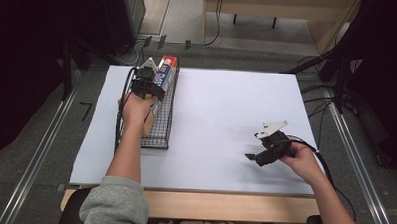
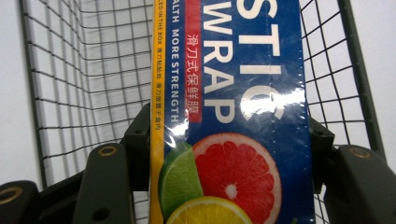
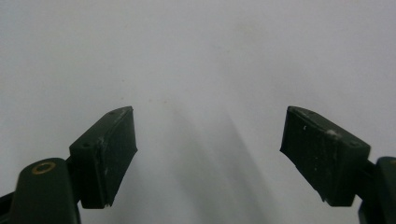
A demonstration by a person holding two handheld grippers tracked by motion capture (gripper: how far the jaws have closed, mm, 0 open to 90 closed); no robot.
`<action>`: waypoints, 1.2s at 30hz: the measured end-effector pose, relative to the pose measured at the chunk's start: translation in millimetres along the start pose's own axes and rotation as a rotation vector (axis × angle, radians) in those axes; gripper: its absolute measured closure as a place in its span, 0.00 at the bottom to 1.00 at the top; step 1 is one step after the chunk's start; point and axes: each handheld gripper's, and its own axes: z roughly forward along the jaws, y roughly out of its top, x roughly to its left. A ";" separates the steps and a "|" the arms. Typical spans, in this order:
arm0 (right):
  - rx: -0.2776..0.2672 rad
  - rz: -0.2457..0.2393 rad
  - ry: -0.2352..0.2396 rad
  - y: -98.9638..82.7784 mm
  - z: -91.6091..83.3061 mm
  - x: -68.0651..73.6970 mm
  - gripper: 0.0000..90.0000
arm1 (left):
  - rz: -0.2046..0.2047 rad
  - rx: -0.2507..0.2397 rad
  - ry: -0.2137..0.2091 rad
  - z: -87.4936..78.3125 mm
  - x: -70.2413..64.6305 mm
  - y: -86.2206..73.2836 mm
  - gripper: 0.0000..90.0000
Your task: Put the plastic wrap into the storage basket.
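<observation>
Plastic-wrap box [image 2: 243,121], long and glossy, lies in the wire basket [image 1: 163,126] at the left of the white desk [image 1: 226,108]. It looks light and stiff but slick in its film, best taken across its narrow width. Left gripper [image 1: 148,87] has its jaws closed on it; right gripper [image 1: 262,157] hovers wide, holding nothing.

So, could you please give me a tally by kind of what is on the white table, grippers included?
Grippers: 2, the left gripper and the right gripper
Wire baskets: 1, the black wire basket
Boxes: 1, the blue plastic wrap box, in the basket
Total: 4
</observation>
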 end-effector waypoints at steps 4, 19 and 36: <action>0.007 -0.007 -0.001 -1.5 1.1 -0.2 0.21 | -0.006 0.005 0.002 7.8 -3.3 0.6 0.44; 0.005 -0.010 0.005 -3.9 -1.3 0.8 0.21 | -0.003 0.071 -0.046 20.3 -11.6 0.0 0.41; 0.011 -0.009 0.008 -6.0 -1.7 1.4 0.21 | 0.018 0.085 -0.085 11.5 -12.2 -2.9 0.36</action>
